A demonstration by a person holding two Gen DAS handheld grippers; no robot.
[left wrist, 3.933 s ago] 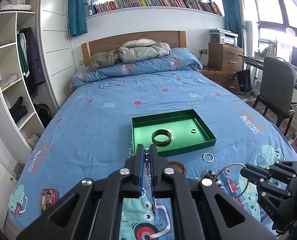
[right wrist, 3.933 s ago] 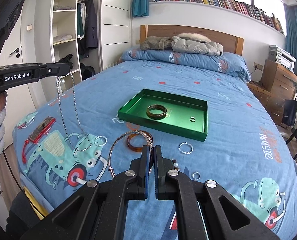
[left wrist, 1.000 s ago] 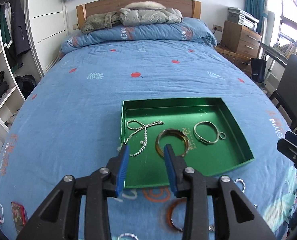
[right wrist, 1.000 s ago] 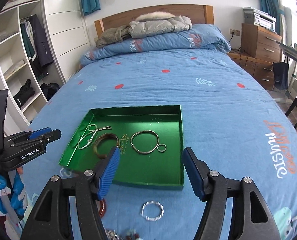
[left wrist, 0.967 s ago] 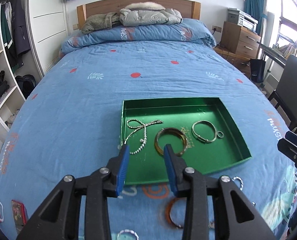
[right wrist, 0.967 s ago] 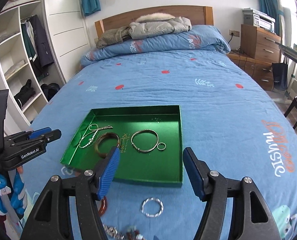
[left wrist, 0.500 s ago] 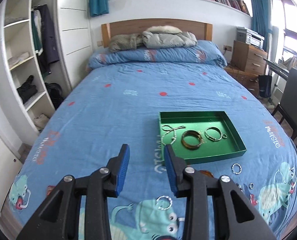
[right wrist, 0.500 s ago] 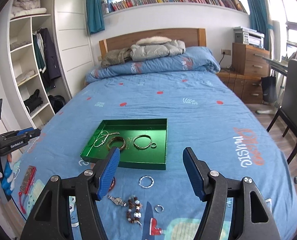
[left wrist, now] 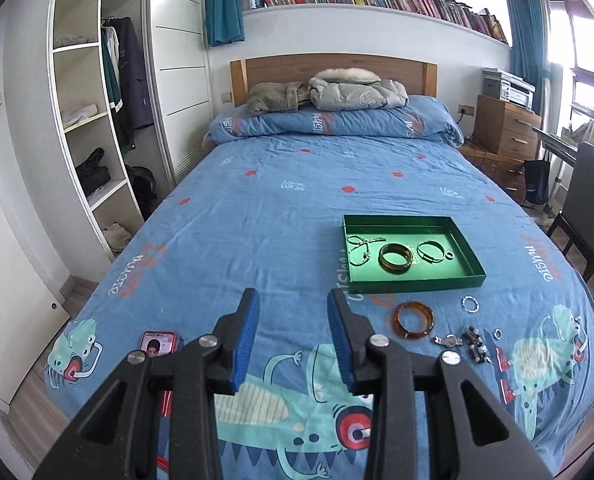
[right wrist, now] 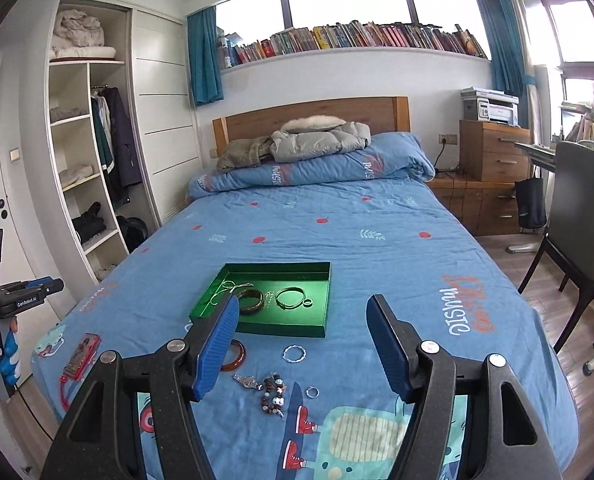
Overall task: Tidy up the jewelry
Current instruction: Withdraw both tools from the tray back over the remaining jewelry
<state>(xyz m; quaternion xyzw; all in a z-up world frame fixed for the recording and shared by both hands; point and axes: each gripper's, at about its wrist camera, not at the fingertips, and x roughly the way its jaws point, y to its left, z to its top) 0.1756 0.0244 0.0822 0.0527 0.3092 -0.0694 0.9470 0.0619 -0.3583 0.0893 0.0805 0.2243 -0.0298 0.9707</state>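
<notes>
Green tray (right wrist: 324, 322) near the bed's foot edge; both hand-held grippers (left wrist: 293, 322) (right wrist: 303, 344) released, empty.

A bed (right wrist: 377, 248) with a blue patterned cover and wooden headboard (right wrist: 309, 114) fills the room. Above it, a bookshelf (right wrist: 357, 40) runs under bright windows (right wrist: 345, 4) with teal curtains (right wrist: 203, 62). An open white wardrobe (left wrist: 93, 128) stands left; a wooden dresser (right wrist: 493, 156), printer (right wrist: 491, 106) and dark chair (right wrist: 581, 216) stand right on wood flooring (right wrist: 537, 280).

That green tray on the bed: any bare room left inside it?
Yes. The green tray is bare along its near edge and far wall. Its middle is crowded: chain, brown bangle, thin hoop, small ring.
</notes>
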